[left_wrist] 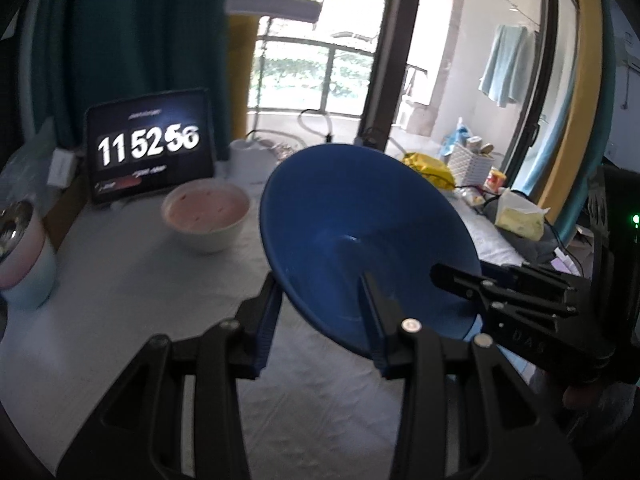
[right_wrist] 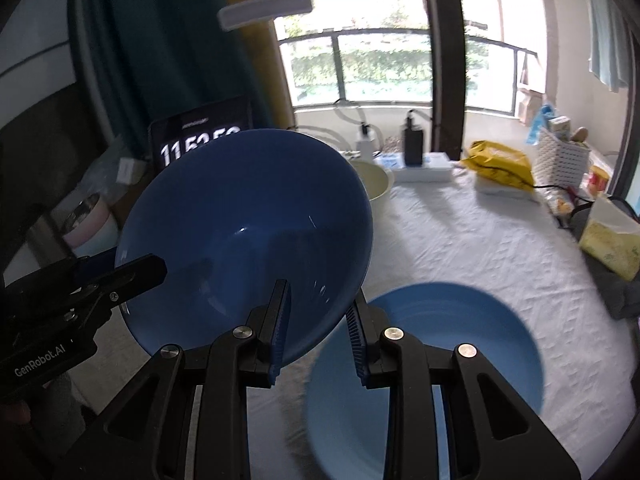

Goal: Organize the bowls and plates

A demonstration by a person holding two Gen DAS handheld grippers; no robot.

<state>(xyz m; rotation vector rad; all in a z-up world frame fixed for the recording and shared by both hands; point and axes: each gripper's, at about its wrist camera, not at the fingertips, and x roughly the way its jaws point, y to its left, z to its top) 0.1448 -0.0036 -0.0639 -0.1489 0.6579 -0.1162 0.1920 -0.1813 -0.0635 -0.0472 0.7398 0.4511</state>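
Black tablet screen [left_wrist: 150, 146] propped on the table: white digits "11 52 56"; smaller lines above and below are unreadable. Black left gripper's body [right_wrist: 44, 354], right wrist view: "GenRobot.AI". Right gripper's body [left_wrist: 528, 340], left wrist view: faint "DAS".

Wrist views, close, downward; share blue bowl [left_wrist: 360, 240].

Bright window [right_wrist: 384, 64] backlight, dim foreground, motion blur, fisheye-warped edges.
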